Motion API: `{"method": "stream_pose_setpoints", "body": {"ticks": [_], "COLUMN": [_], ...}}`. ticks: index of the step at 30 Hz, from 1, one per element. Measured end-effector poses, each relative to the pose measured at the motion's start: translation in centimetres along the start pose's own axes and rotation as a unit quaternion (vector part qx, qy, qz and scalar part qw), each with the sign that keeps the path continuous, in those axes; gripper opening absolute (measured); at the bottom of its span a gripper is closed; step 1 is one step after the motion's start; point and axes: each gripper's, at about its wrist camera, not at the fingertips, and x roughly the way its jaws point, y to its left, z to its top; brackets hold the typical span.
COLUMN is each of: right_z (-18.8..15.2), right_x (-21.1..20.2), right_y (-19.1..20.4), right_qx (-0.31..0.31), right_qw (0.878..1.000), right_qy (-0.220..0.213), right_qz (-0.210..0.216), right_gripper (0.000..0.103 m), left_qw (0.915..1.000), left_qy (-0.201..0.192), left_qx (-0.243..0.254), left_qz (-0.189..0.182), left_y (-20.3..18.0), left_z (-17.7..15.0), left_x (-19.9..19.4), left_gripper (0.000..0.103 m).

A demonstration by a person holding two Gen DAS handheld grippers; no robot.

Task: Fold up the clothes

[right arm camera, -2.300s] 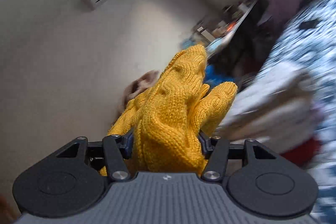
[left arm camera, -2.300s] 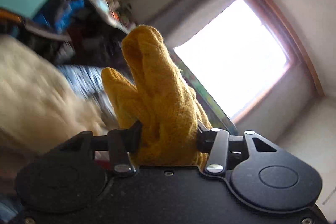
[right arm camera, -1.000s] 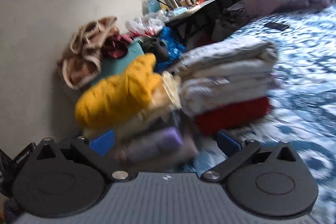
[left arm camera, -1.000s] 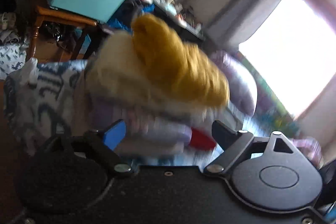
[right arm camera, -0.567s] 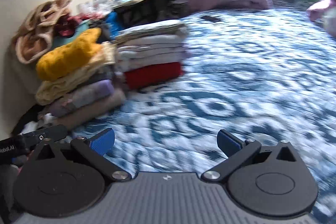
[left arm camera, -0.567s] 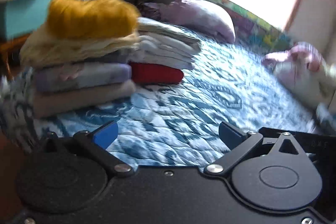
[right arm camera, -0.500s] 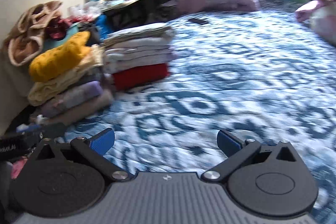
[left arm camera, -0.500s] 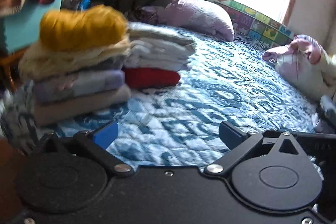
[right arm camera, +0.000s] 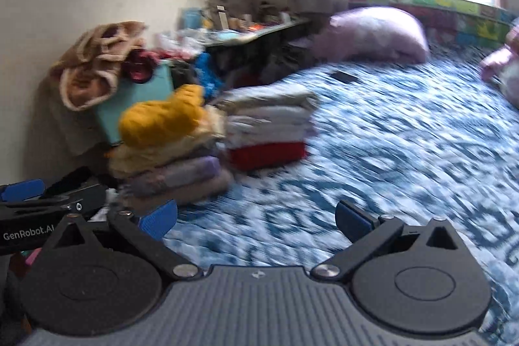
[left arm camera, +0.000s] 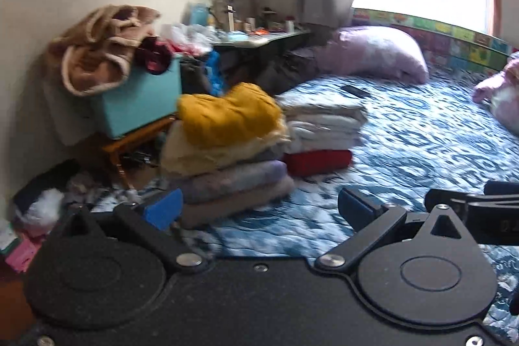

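sitting now on top of the nearer pile of folded clothes [left arm camera: 227, 158], not between any jaws: yellow knit sweater [left arm camera: 227, 115], pinched in both grippers two seconds back, then let go onto the stack about a second ago. left gripper [left arm camera: 256, 209] spread as wide as it goes, jaws having just been opening, with nothing between them but blue patterned bedspread [left arm camera: 421, 145]. right gripper [right arm camera: 256, 221] likewise spread and empty, blue pads well apart. both now pulled back from the stack, which filled the views a second ago and stands smaller and farther off at present. judged from that: one more garment folded and stacked, this fold finished, hands free for the next piece. sweater up and to the left of each gripper's gap, well apart from the fingertips, lying a little humped and tilted over the cream layer beneath, near the pile's far-left edge in the right wrist view. second pile [left arm camera: 324, 132], pale layers over a red one, just beside it to the right. possibly unfolded pink-and-white heap [left arm camera: 499, 96] at the far right of the bed, likely the next thing to fetch, though too blurred to tell. lavender pillow [left arm camera: 373, 54] beyond, under the window.
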Motion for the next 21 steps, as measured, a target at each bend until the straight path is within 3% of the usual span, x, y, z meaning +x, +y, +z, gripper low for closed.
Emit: {"method": "stream_pose_setpoints", "body": {"ticks": [8,21], "right_z": [2.7,4.6], "right_x": [2.3,9.4], "right_y": [5.5,6.2], "right_qx": [-0.024,-0.033], "right_qw": [0.999,0.998], "right_qy": [0.003,0.049], "right_qz": [0.042,0.034], "right_gripper": [0.103,0.103], "left_qw": [0.9993,0.9988], "left_qy": [0.001,0.023], "left_qx": [-0.015,-0.024], "left_qz": [0.035,0.037], "left_y": [3.6,5.4], "left_z": [1.8,3.3], "left_x": [0.7,6.8], "left_gripper": [0.103,0.103]}}
